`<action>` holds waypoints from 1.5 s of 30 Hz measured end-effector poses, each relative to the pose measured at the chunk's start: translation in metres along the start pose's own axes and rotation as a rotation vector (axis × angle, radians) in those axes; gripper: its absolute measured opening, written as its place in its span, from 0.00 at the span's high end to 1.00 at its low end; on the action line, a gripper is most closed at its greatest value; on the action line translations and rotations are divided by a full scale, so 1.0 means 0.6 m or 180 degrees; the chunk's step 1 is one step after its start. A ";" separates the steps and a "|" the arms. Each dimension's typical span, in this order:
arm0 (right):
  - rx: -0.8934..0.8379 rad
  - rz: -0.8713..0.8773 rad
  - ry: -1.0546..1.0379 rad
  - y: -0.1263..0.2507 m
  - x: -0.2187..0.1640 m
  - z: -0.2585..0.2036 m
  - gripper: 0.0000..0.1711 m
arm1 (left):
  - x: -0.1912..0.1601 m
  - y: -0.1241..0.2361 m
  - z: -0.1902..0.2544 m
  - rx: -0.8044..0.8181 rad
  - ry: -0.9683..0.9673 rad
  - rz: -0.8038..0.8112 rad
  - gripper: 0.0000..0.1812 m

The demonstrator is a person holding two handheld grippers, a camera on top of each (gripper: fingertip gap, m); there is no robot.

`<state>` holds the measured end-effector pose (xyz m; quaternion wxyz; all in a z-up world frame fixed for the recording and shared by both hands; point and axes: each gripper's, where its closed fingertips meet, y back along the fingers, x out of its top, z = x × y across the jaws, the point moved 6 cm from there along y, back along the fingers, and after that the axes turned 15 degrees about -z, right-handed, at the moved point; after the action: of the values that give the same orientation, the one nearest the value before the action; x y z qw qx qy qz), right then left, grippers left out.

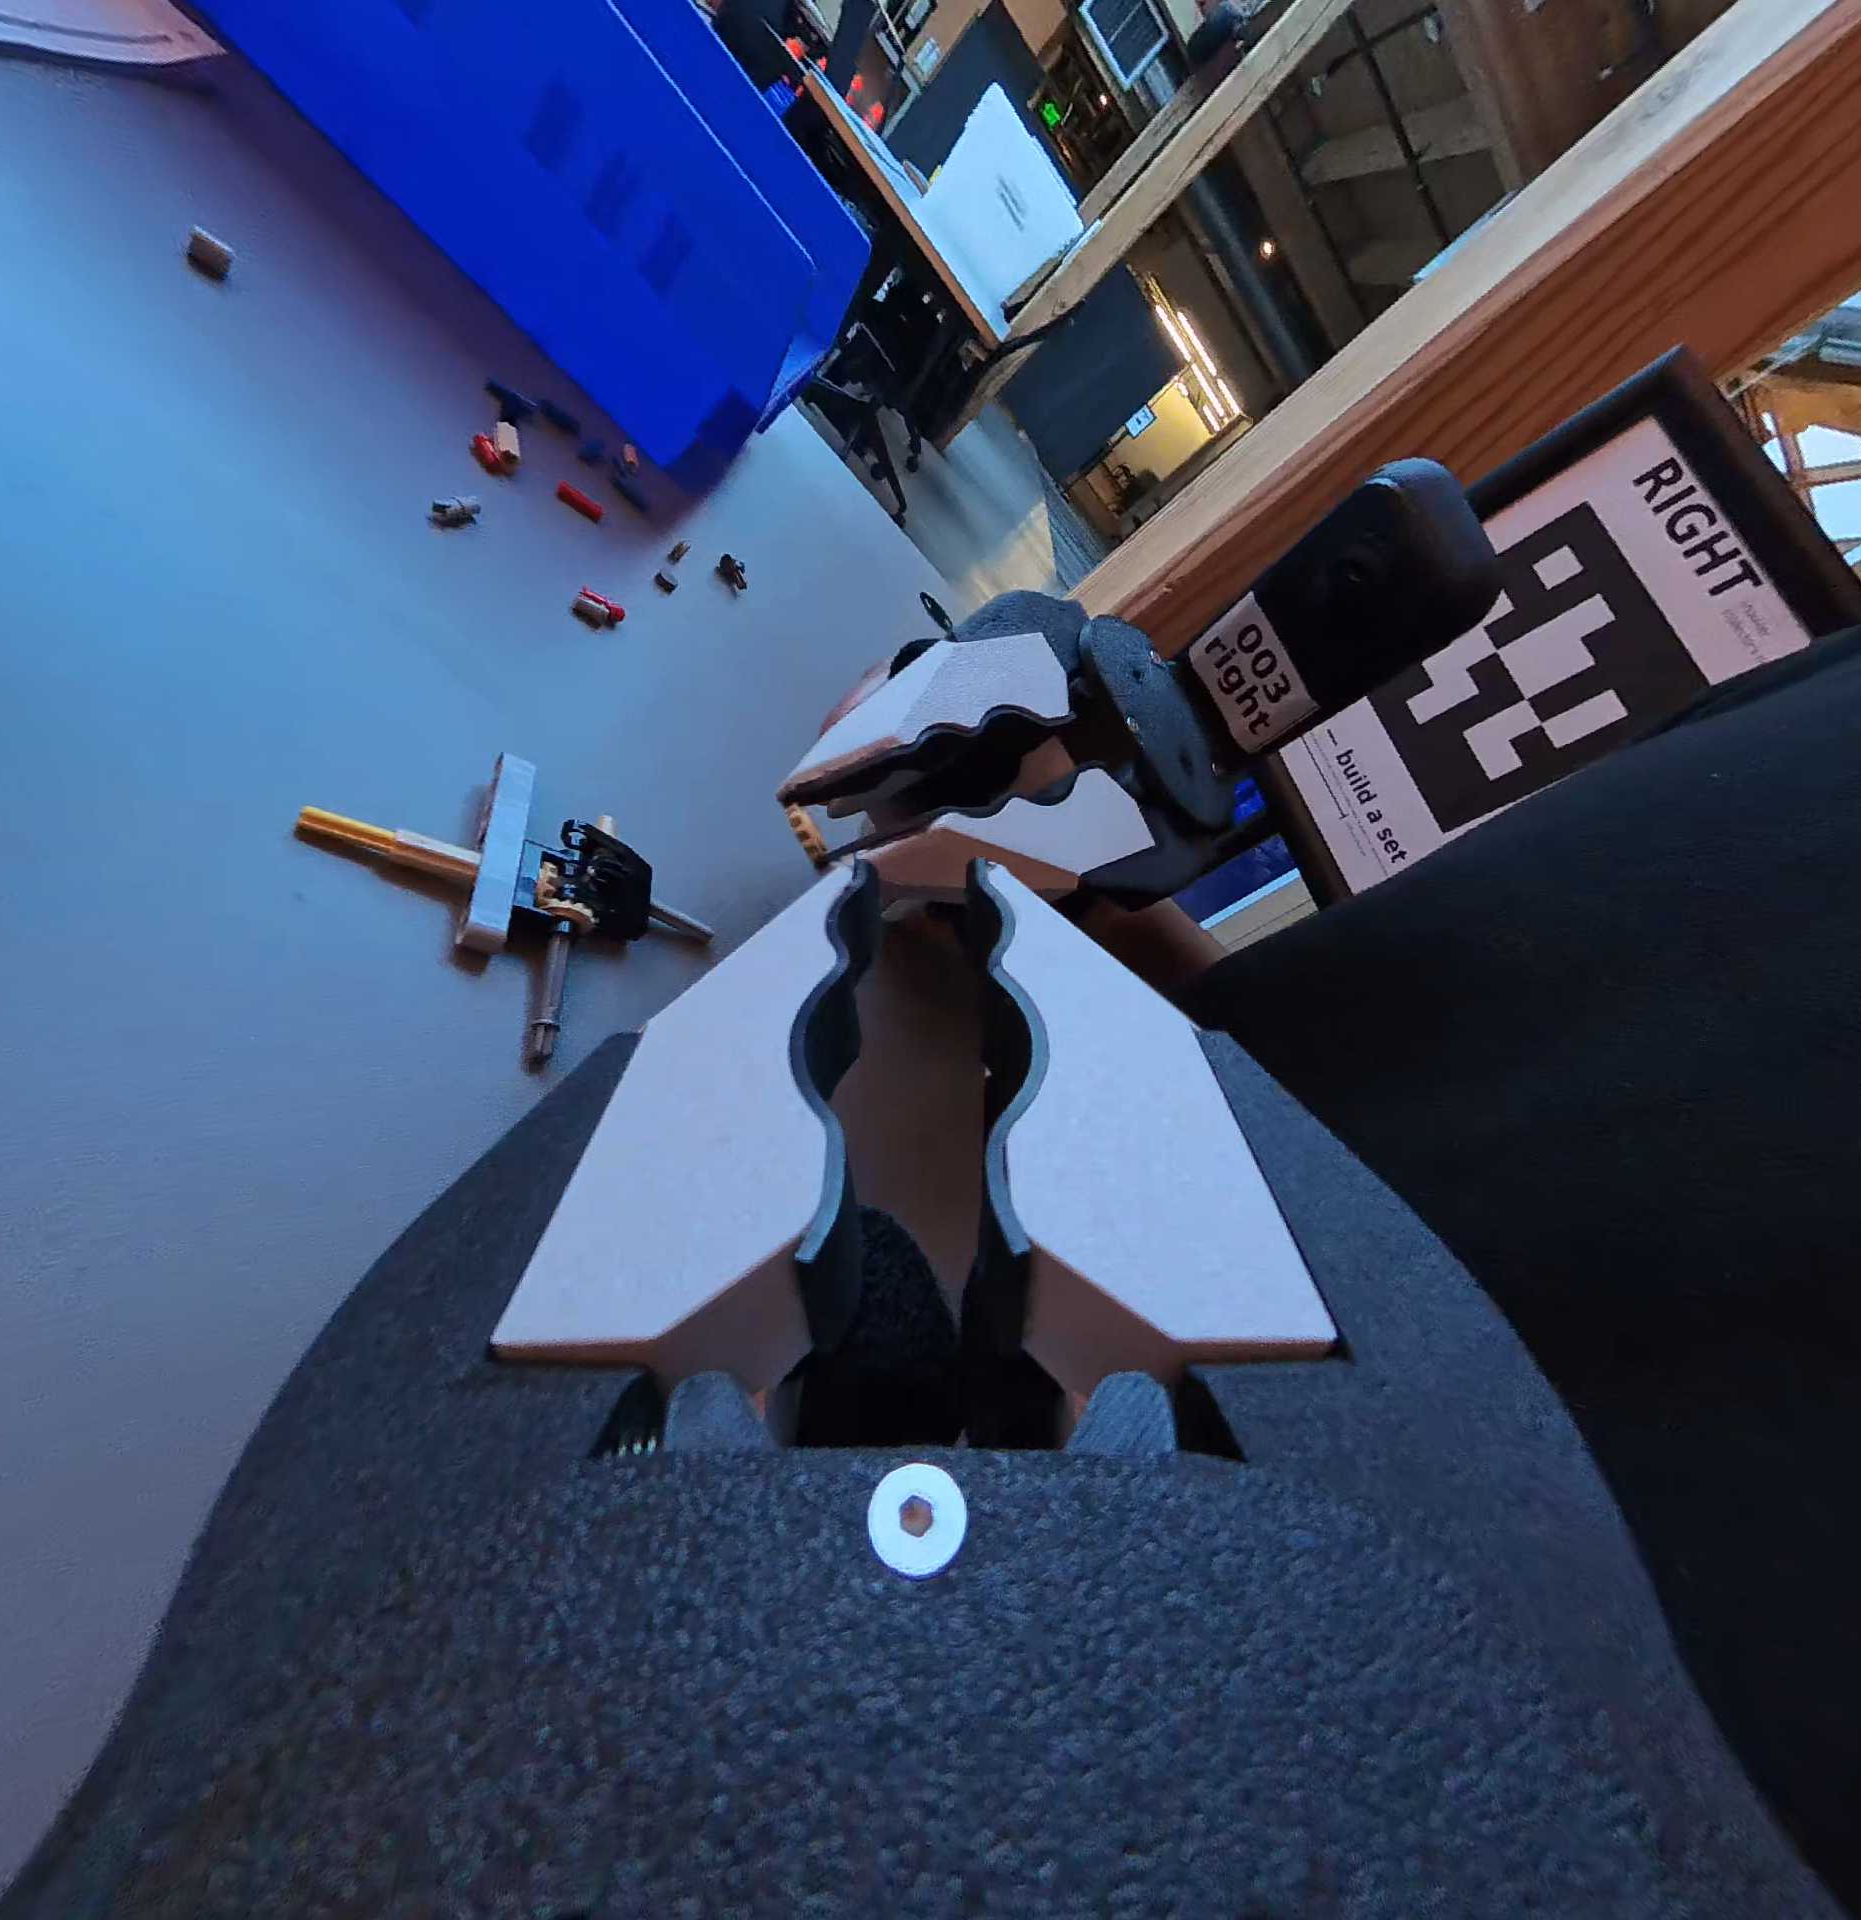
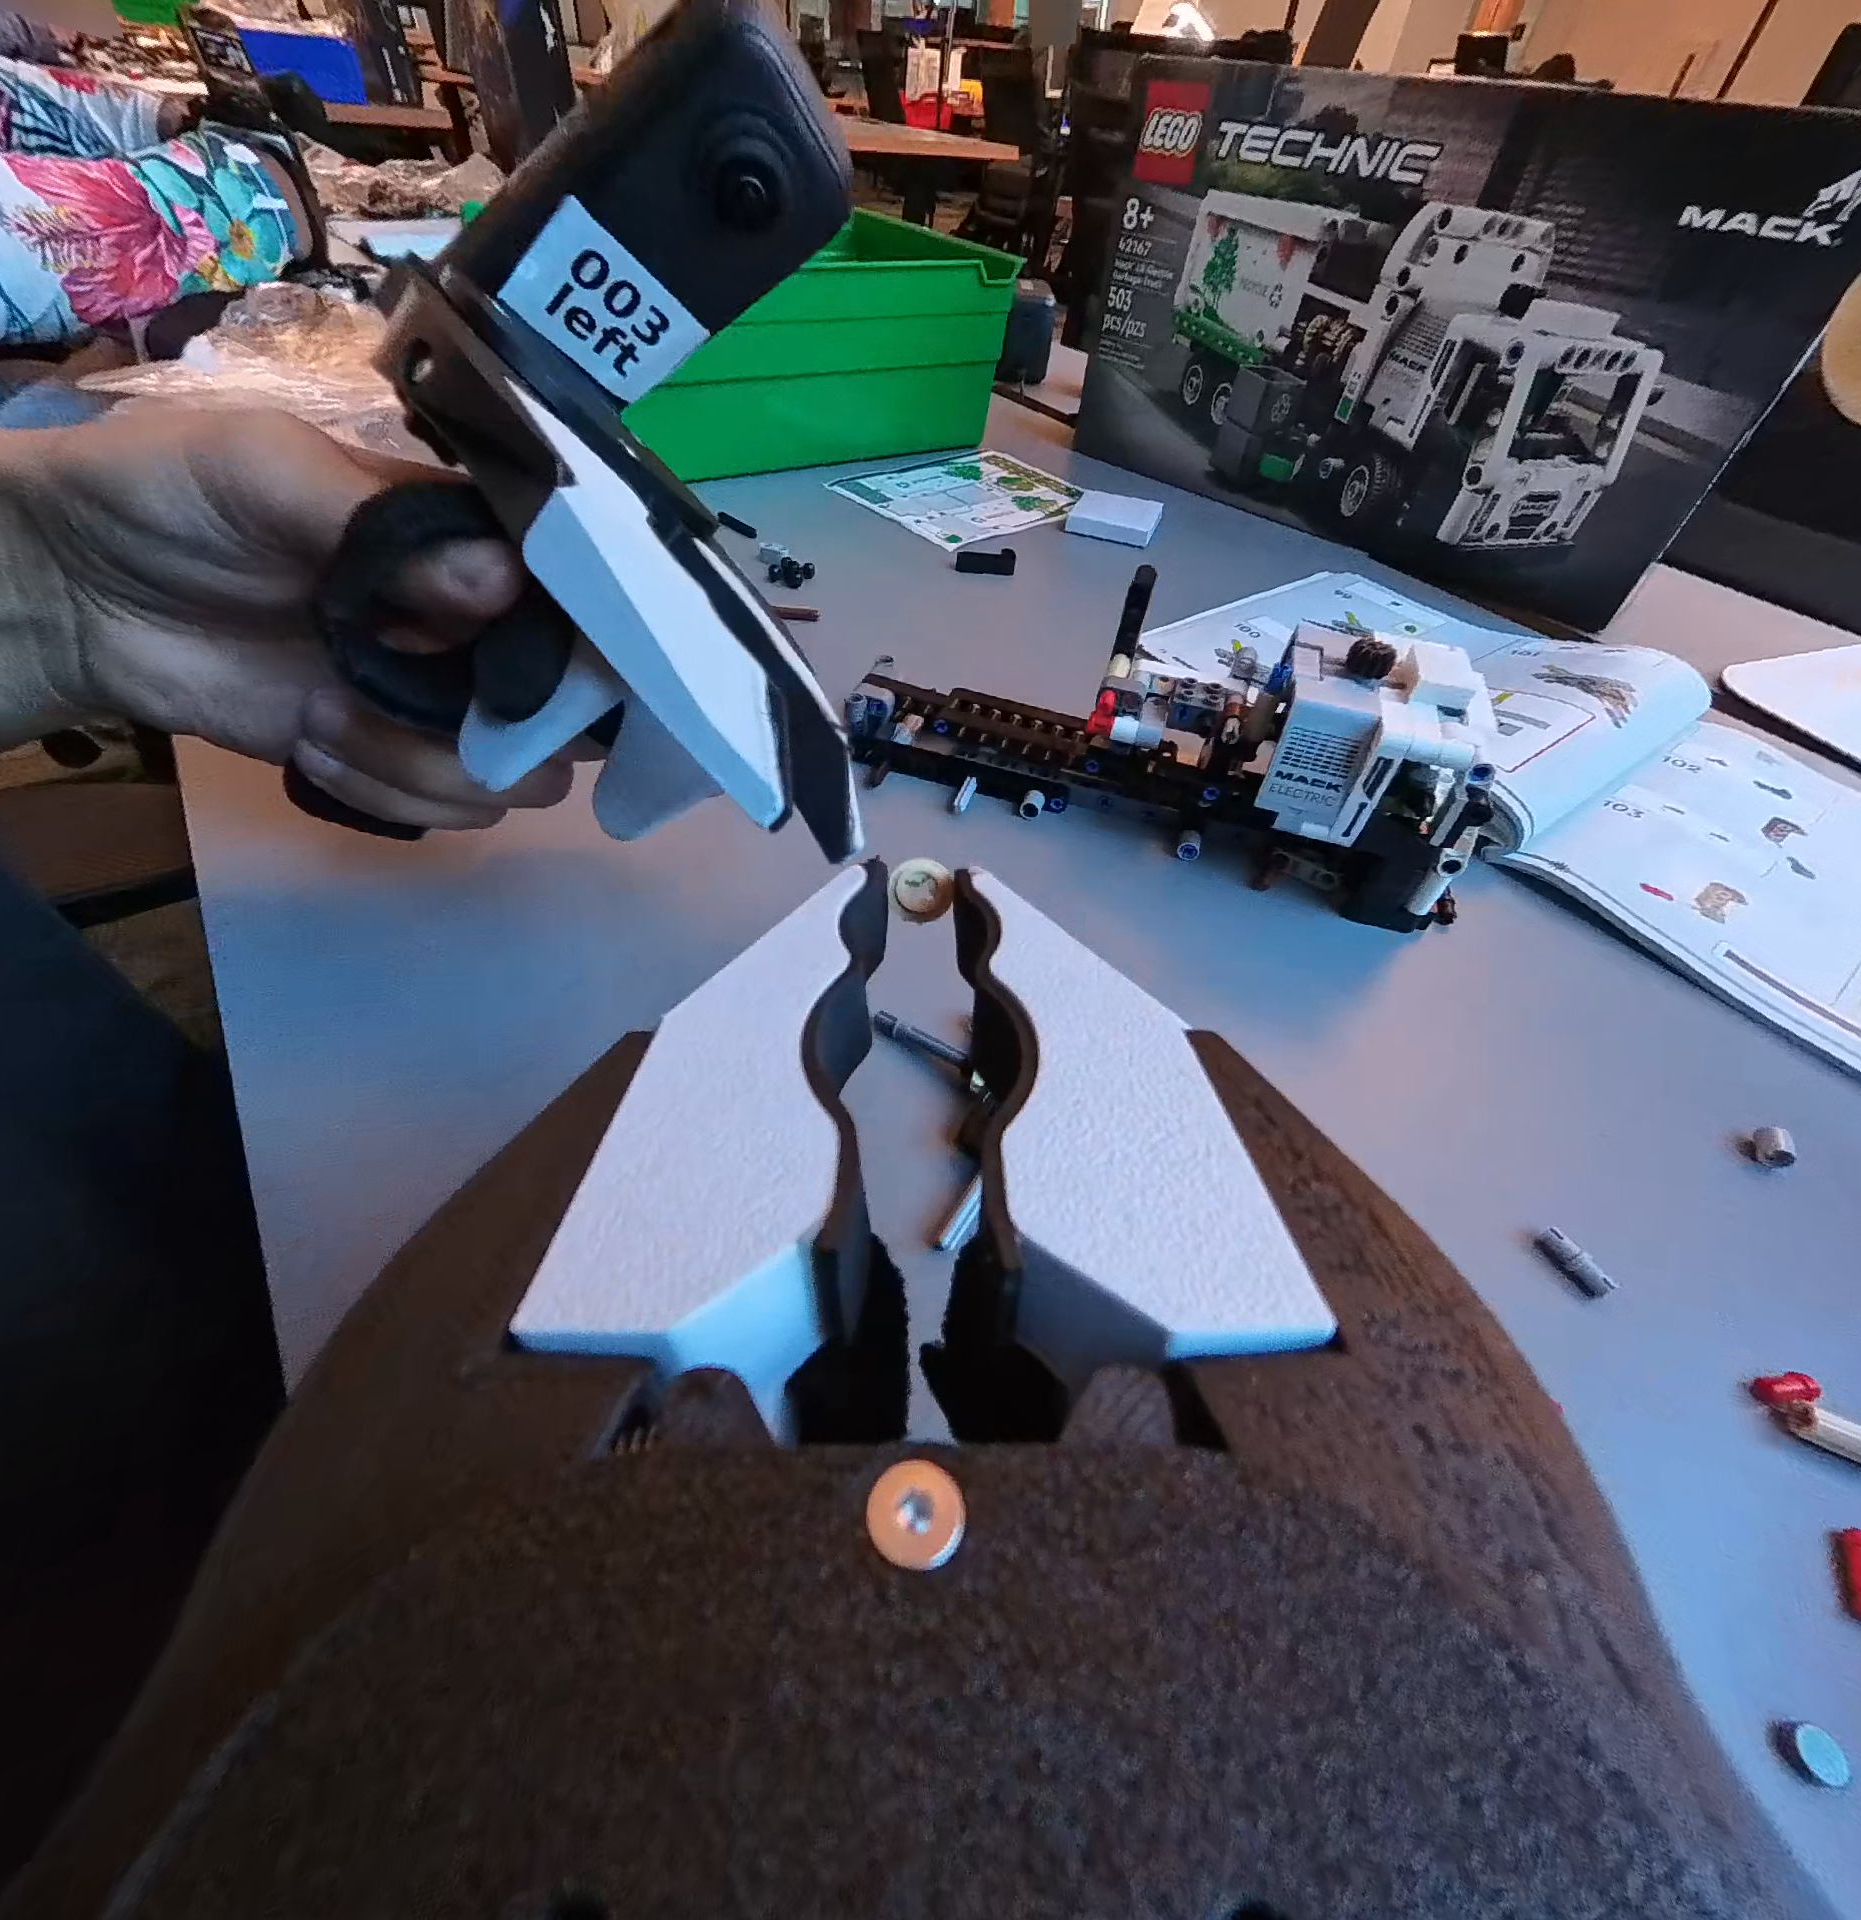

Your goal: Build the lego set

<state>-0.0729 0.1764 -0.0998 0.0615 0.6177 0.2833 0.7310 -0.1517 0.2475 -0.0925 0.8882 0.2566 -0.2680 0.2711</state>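
My right gripper [image 2: 918,878] is shut on a small tan round lego piece [image 2: 921,889], held above the grey table [image 2: 438,987]. It also shows in the left wrist view [image 1: 810,831], with the tan piece [image 1: 798,828] at its tips. My left gripper [image 1: 918,878] has its jaws a little apart with nothing between them; its tips [image 2: 838,836] sit just left of and above the tan piece. A small axle sub-assembly [image 1: 552,883] lies on the table under the grippers and shows between the right fingers [image 2: 931,1055]. The part-built white truck [image 2: 1269,748] stands beyond.
An open instruction booklet [image 2: 1684,831] and the set's box [image 2: 1425,312] are behind the truck. A green bin [image 2: 853,343] stands at the back and a blue bin [image 1: 552,177] at the table edge. Loose small pieces [image 1: 552,488] lie scattered, some at the right [image 2: 1788,1397].
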 end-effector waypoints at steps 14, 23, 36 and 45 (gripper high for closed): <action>-0.0258 0.0016 0.0143 -0.002 0.010 0.012 0.93 | 0.015 0.033 -0.017 0.0200 -0.0136 0.0492 0.82; -0.0469 0.0051 0.0427 -0.015 0.017 0.012 0.93 | 0.017 0.021 -0.013 0.0159 -0.0127 0.0465 0.80; -0.0582 0.0253 0.0682 -0.014 0.014 0.007 0.93 | 0.015 0.018 -0.011 0.0059 -0.0045 0.0539 0.79; -0.0484 0.0189 0.0688 -0.016 0.011 0.004 0.93 | 0.011 0.007 -0.008 0.0127 -0.0112 0.0389 0.78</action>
<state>-0.0745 0.1882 -0.0989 0.0555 0.5370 0.2136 0.8142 -0.1481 0.2553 -0.0906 0.8598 0.2622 -0.2933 0.3255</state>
